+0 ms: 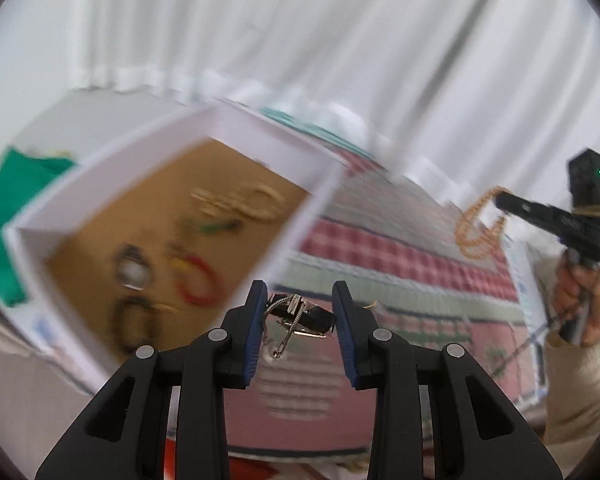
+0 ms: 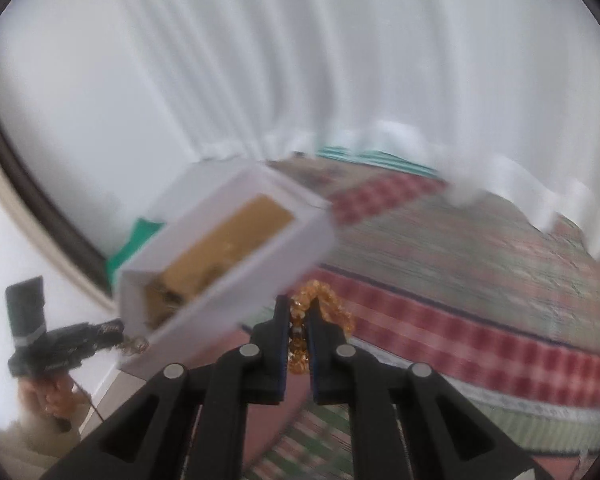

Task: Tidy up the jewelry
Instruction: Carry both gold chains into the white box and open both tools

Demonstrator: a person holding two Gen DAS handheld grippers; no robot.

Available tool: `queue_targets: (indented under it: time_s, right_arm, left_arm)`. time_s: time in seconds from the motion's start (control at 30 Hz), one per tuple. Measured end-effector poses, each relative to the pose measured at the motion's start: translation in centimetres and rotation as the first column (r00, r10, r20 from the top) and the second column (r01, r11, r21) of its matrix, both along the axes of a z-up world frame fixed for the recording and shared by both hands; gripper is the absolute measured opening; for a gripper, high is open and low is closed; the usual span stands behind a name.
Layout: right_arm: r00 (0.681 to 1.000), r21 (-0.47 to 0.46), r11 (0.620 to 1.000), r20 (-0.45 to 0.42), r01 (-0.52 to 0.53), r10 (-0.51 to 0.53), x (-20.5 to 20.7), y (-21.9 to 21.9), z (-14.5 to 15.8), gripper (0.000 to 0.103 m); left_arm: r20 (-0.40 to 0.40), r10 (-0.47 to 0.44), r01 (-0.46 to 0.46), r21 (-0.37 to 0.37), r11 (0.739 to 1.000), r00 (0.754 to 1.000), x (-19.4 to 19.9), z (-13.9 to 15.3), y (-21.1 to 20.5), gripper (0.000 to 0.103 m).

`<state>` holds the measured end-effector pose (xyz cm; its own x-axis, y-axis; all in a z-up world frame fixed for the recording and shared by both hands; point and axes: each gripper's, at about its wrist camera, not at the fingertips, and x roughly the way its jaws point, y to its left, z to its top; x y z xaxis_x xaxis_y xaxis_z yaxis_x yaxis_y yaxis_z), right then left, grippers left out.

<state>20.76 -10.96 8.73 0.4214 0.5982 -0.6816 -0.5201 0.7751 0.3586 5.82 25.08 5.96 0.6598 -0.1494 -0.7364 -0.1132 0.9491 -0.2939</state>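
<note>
White curtains point(image 1: 300, 40) hang across the far side of the room, and below them a checked cloth point(image 1: 400, 256) in red, green and grey bands covers the surface. Both views are smeared with motion blur.

On the left part of that cloth sits a white box point(image 1: 112, 176) with a brown floor, and a green cloth point(image 1: 4, 216) lies just beyond its left wall. Inside the box, as far as the blur lets me see, lie a gold chain point(image 1: 240, 202), a red bangle point(image 1: 198, 280), a watch-like piece point(image 1: 132, 270) and a dark beaded ring point(image 1: 134, 320).

The left gripper point(image 1: 299, 316) hovers near the box's right wall. A small silver and black trinket point(image 1: 300, 314) with a short chain sits between its blue pads point(image 1: 256, 332); the fingers stand fairly wide, and the piece seems to bridge the gap, pinched between them.

The right gripper point(image 2: 299, 328) is well off to the right, its fingers clamped on an amber bead necklace point(image 2: 324, 304), which loops out past the tips and dangles in the air.

I can read no writing, brand or label anywhere; the blur hides any there might be.
</note>
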Motion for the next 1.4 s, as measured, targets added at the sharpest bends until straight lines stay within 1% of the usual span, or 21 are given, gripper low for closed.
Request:
queue_targets:
  time_s: [0.1,0.27,0.33,0.4,0.47,0.57,0.7,0.83,0.9,0.97,1.0,1.03,1.07,1.1,1.13,1.17,1.23,1.3,1.37,1.4]
  right_arm:
    - [0.995,0.032,0.995,0.030,-0.095,0.094,0.0,5.3,1.6,0.008]
    - [0.973,0.063,0.971,0.054,-0.230,0.226,0.2,14.2,3.0,0.008]
    - [0.961,0.066,0.959,0.042,-0.276,0.274,0.4,17.5,2.7,0.008]
    - [0.952,0.055,0.951,0.033,-0.305,0.303,0.6,20.0,2.1,0.008]
    - [0.943,0.036,0.942,0.024,-0.334,0.333,0.7,22.2,1.2,0.008]
    - [0.930,0.005,0.930,-0.012,-0.368,0.368,1.0,25.6,-1.2,0.008]
    - [0.920,-0.090,0.915,-0.036,-0.393,0.391,1.8,29.6,-5.4,0.008]
    - [0.914,-0.169,0.898,-0.088,-0.407,0.397,3.0,32.1,-10.2,0.008]
    - [0.916,-0.212,0.892,-0.106,-0.400,0.386,3.4,32.8,-12.6,0.010]
    - [0.918,-0.234,0.888,-0.113,-0.396,0.380,3.5,32.9,-13.9,0.011]
    - [0.920,-0.244,0.887,-0.120,-0.393,0.374,3.5,32.8,-14.3,0.022]
    - [0.922,-0.254,0.887,-0.121,-0.386,0.367,3.4,32.5,-14.3,0.033]
    - [0.925,-0.260,0.888,-0.115,-0.379,0.361,3.4,32.3,-14.1,0.055]
    - [0.928,-0.262,0.891,-0.103,-0.372,0.357,3.2,32.0,-13.6,0.064]
    - [0.930,-0.262,0.893,-0.087,-0.367,0.357,3.0,31.8,-12.9,0.064]
    - [0.931,-0.263,0.893,-0.068,-0.364,0.360,2.8,31.5,-12.1,0.065]
    - [0.936,-0.285,0.894,-0.043,-0.346,0.348,2.3,31.0,-10.7,0.068]
    - [0.943,-0.316,0.892,-0.027,-0.324,0.333,1.7,30.1,-9.3,0.072]
    - [0.945,-0.345,0.885,-0.017,-0.312,0.326,1.2,29.5,-8.3,0.072]
    - [0.945,-0.356,0.881,-0.013,-0.311,0.328,0.9,29.0,-7.8,0.073]
  left_arm:
    - [-0.001,0.089,-0.089,0.027,0.996,0.996,0.2,0.2,4.0,0.033]
    - [-0.024,0.172,-0.171,0.040,0.984,0.985,1.5,-1.1,8.4,0.033]
    - [-0.046,0.210,-0.209,0.033,0.977,0.977,2.3,-2.3,10.7,0.033]
    - [-0.066,0.237,-0.235,0.034,0.971,0.969,3.0,-3.3,12.2,0.033]
    - [-0.090,0.267,-0.265,0.028,0.964,0.960,3.8,-4.6,13.8,0.033]
    - [-0.121,0.295,-0.293,0.032,0.956,0.948,4.6,-6.6,15.4,0.033]
    - [-0.154,0.322,-0.319,0.045,0.947,0.934,5.7,-8.9,16.9,0.033]
    - [-0.194,0.335,-0.329,0.061,0.942,0.922,6.1,-11.2,16.7,0.034]
    - [-0.203,0.326,-0.319,0.067,0.945,0.923,5.9,-11.8,16.2,0.034]
    - [-0.186,0.321,-0.310,0.085,0.947,0.929,5.3,-11.8,15.3,0.037]
    - [-0.173,0.315,-0.302,0.098,0.948,0.933,5.0,-11.5,14.8,0.042]
    - [-0.159,0.315,-0.299,0.118,0.947,0.936,4.8,-11.1,14.3,0.051]
    - [-0.144,0.318,-0.298,0.142,0.944,0.937,4.5,-10.5,13.6,0.057]
    - [-0.125,0.324,-0.302,0.167,0.938,0.938,4.3,-9.8,12.9,0.070]
    - [-0.105,0.333,-0.309,0.195,0.931,0.937,4.1,-9.2,12.3,0.082]
    - [-0.090,0.342,-0.317,0.215,0.924,0.935,4.0,-8.7,11.8,0.087]
    - [-0.042,0.374,-0.350,0.271,0.897,0.926,3.2,-6.8,10.2,0.101]
    - [-0.009,0.418,-0.396,0.304,0.867,0.908,2.6,-5.4,9.1,0.102]
    - [-0.001,0.461,-0.435,0.329,0.838,0.887,2.1,-4.1,8.0,0.102]
    - [-0.001,0.464,-0.439,0.326,0.838,0.886,1.9,-3.6,7.7,0.102]
